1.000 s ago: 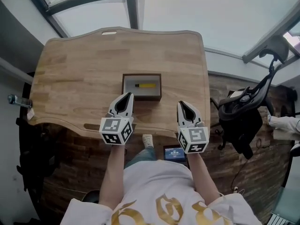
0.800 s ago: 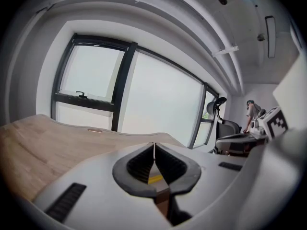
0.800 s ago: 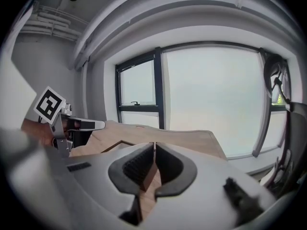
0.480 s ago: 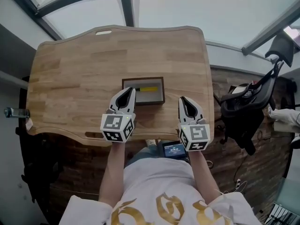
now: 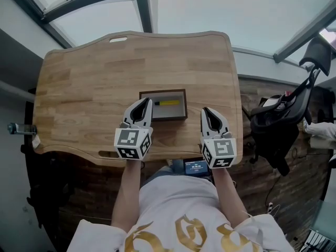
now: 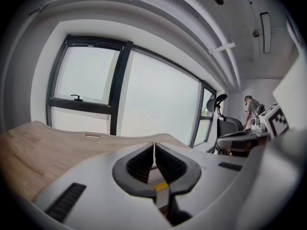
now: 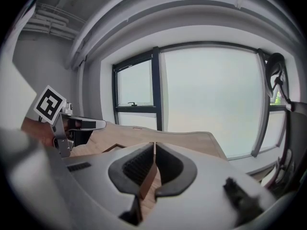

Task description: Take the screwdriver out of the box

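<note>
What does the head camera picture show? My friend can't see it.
A yellow screwdriver lies in a dark box on a wooden table. The left gripper and the right gripper, both shut and empty, are held either side of the box.

Lots of soft daylight from the big windows [image 6: 158, 104], which are blown out to flat white. The wooden table [image 5: 105, 72] is evenly lit with hardly any shadows, though it gets murky below its near edge. Both gripper views are heavy fisheye with black corners, and the left gripper [image 6: 154, 146] and right gripper [image 7: 154, 145] look soft up close.
</note>
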A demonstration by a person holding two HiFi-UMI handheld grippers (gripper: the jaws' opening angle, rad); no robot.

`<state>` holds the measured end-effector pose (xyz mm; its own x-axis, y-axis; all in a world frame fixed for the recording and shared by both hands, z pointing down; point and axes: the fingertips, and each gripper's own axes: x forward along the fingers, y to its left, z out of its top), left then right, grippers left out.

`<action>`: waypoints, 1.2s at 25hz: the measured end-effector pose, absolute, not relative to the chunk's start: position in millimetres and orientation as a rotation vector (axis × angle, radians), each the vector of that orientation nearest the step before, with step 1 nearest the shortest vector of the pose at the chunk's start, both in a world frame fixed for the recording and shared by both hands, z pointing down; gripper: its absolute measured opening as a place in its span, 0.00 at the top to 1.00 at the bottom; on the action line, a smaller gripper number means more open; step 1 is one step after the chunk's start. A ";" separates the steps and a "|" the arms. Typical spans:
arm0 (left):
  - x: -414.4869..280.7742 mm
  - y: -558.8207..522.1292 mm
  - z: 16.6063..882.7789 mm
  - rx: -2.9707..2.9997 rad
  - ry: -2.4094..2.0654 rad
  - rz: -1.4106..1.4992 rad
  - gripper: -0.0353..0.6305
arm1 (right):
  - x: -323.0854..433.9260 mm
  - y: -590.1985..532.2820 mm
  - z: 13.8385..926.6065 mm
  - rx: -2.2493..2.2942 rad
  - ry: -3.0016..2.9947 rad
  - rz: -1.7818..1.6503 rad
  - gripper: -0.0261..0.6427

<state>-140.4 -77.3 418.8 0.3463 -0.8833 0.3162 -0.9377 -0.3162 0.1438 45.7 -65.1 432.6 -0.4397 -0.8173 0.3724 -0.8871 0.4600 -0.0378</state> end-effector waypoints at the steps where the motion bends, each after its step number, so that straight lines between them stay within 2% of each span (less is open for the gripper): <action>1: -140.0 -78.1 419.1 2.316 -1.619 0.261 0.92 | 45.7 -66.4 433.2 1.455 -2.412 0.330 0.91; 22: -129.2 -98.8 461.4 2.291 -1.479 0.436 0.91 | 40.2 -96.6 461.4 1.393 -2.408 0.391 0.91; 30: -122.4 -104.4 493.3 2.280 -1.375 0.607 0.91 | 44.8 -115.5 479.2 1.395 -2.386 0.445 0.91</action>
